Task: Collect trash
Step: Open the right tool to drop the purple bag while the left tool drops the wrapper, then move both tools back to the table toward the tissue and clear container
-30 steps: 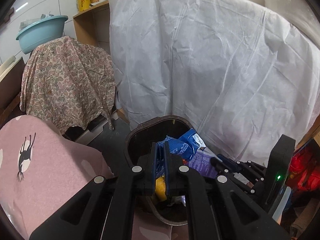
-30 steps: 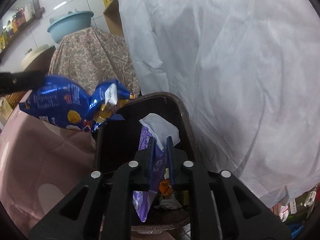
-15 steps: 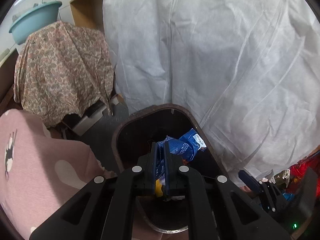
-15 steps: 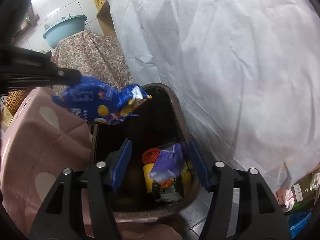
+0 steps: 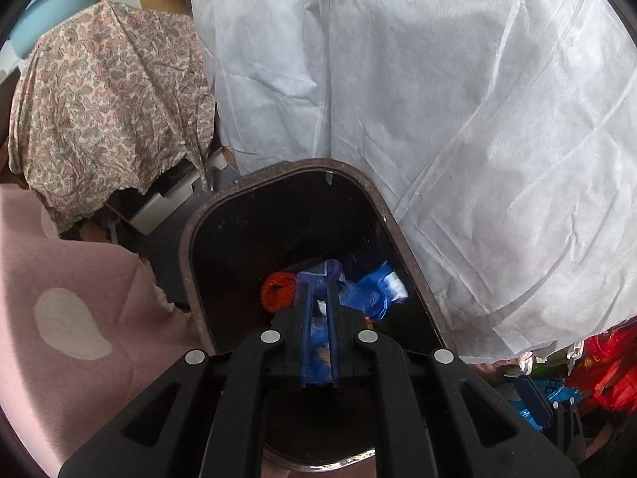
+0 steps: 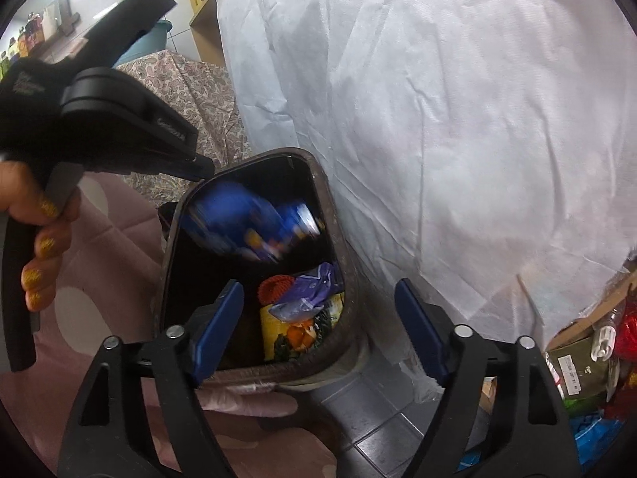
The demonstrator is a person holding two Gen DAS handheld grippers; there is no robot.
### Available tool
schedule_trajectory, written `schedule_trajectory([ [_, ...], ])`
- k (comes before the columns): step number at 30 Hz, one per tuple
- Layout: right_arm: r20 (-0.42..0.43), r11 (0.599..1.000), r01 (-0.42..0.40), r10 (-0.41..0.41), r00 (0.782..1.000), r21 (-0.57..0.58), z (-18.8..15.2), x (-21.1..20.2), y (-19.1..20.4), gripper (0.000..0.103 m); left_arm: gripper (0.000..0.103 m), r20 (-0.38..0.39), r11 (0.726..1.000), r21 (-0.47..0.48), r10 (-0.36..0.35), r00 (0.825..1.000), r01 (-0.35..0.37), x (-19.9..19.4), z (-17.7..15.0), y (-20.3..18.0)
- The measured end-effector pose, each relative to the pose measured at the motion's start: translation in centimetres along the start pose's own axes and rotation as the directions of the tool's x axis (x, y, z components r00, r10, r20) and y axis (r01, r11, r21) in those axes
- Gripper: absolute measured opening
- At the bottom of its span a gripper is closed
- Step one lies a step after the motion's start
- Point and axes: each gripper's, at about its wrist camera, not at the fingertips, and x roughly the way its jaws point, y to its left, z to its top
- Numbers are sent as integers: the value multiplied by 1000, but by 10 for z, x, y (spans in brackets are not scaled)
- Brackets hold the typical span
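Observation:
My left gripper [image 5: 318, 285] is shut on a blue snack bag [image 5: 376, 290] and holds it low inside the mouth of the brown trash bin [image 5: 278, 171]. In the right wrist view, that gripper [image 6: 199, 169] reaches in from the left, and the bag [image 6: 254, 223] hangs blurred under its tip. My right gripper [image 6: 318, 288] hovers over the bin's near rim [image 6: 326, 199]; its jaws are opening, with nothing between them. A purple wrapper [image 6: 312, 288] lies in the bin on a yellow packet [image 6: 294, 330], beside an orange net [image 6: 274, 286].
A white sheet [image 5: 438, 119] hangs right behind the bin. A pink spotted cloth [image 5: 67, 318] covers the surface at the left. Paisley fabric [image 5: 107, 107] and a teal basin [image 5: 51, 4] lie beyond it. Clutter [image 6: 585, 358] crowds the floor at the right. A person's hand [image 6: 43, 247] grips the left tool.
My right gripper opened and let go of the purple wrapper, which dropped into the bin. My left gripper carried the blue bag down and over the bin's mouth.

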Motion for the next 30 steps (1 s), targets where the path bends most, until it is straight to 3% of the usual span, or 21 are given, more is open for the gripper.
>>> schedule_trajectory([
  [4,2,1000,-4,4,1000,7,-5,-3,-3,81,11,-11,1000,1,-23,1000,23,0,-1,-2],
  [9,2,1000,-7,7,1000,10,-11,-10,-3,81,43,35,999,29,-28,999,27,-11,-6,-8],
  [13,7,1000,-6,6,1000,11,-15,-18,-3,83,47,77,997,70,-26,997,21,-25,-12,-13],
  [16,15,1000,-5,5,1000,13,-16,-25,-3,85,51,96,996,63,-63,993,57,-39,-17,-11],
  [24,57,999,-15,17,998,-29,-16,-63,6,88,65,199,985,91,-160,967,144,-99,-47,6],
  [30,84,993,-84,90,992,-80,-13,-93,32,93,81,316,986,131,-139,939,102,-154,-93,42],
])
